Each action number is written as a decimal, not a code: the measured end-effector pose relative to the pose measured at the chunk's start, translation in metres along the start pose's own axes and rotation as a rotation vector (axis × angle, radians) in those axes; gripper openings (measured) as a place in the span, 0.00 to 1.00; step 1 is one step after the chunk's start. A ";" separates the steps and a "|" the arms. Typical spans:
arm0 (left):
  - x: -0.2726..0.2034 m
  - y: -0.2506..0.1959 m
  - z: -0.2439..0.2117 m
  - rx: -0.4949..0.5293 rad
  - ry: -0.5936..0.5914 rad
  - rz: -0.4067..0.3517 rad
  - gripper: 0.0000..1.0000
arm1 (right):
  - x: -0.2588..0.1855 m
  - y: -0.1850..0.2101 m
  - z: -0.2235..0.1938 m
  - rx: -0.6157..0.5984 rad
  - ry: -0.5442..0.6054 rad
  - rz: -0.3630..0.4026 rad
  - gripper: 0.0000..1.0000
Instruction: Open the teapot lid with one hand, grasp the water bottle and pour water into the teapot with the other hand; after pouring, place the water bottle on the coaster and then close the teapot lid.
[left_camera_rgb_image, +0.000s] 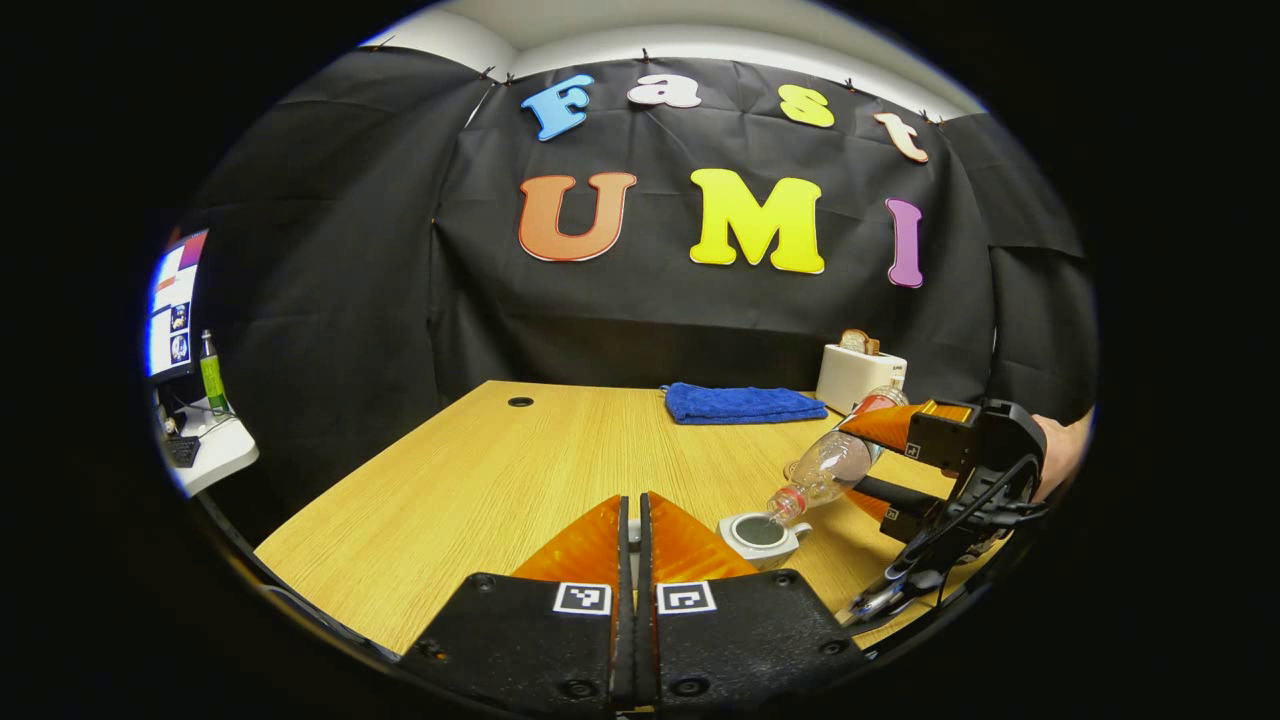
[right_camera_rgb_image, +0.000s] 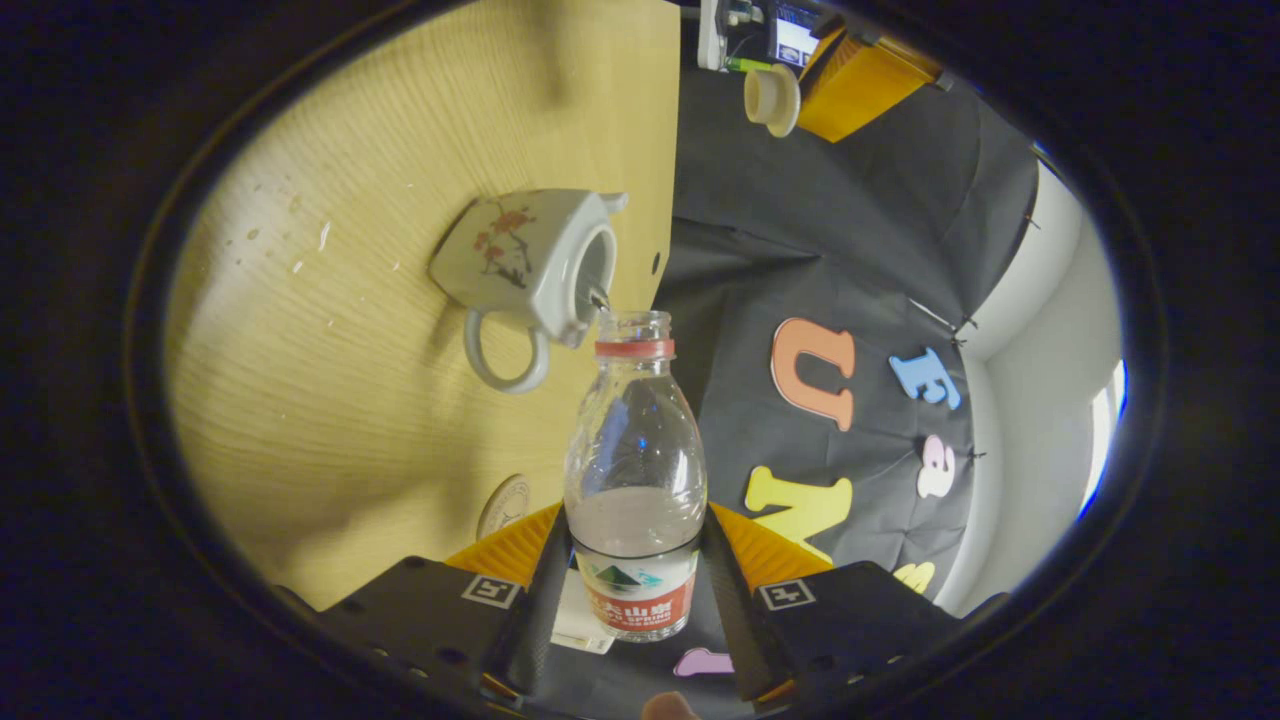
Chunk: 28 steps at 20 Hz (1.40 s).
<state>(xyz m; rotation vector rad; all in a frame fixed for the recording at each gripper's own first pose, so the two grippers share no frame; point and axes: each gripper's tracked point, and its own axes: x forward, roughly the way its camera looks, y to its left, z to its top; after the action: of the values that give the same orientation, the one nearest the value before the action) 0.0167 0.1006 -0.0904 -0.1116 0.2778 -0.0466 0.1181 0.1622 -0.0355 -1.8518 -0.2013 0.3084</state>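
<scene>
R gripper (right_camera_rgb_image: 632, 560) fingers clamping bottle (right_camera_rgb_image: 634, 470)

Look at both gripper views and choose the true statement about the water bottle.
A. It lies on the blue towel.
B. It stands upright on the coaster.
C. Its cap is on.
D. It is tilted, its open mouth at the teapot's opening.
D: the right tool grips the water bottle at its labelled end, and its uncapped mouth meets the open teapot, whose lid is held away.
</scene>
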 end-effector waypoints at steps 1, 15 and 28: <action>0.001 -0.001 0.000 0.001 0.001 -0.002 0.03 | 0.000 -0.002 0.000 -0.009 -0.002 -0.006 0.72; -0.001 -0.003 0.002 0.011 0.004 -0.013 0.03 | -0.003 -0.013 0.000 -0.093 -0.019 -0.034 0.71; -0.002 -0.003 0.001 0.015 0.003 -0.014 0.03 | -0.005 -0.025 0.000 -0.173 -0.030 -0.059 0.72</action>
<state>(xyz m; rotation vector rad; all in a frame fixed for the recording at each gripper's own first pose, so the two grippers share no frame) 0.0149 0.0976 -0.0890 -0.0982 0.2801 -0.0631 0.1137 0.1681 -0.0113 -2.0090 -0.3111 0.2844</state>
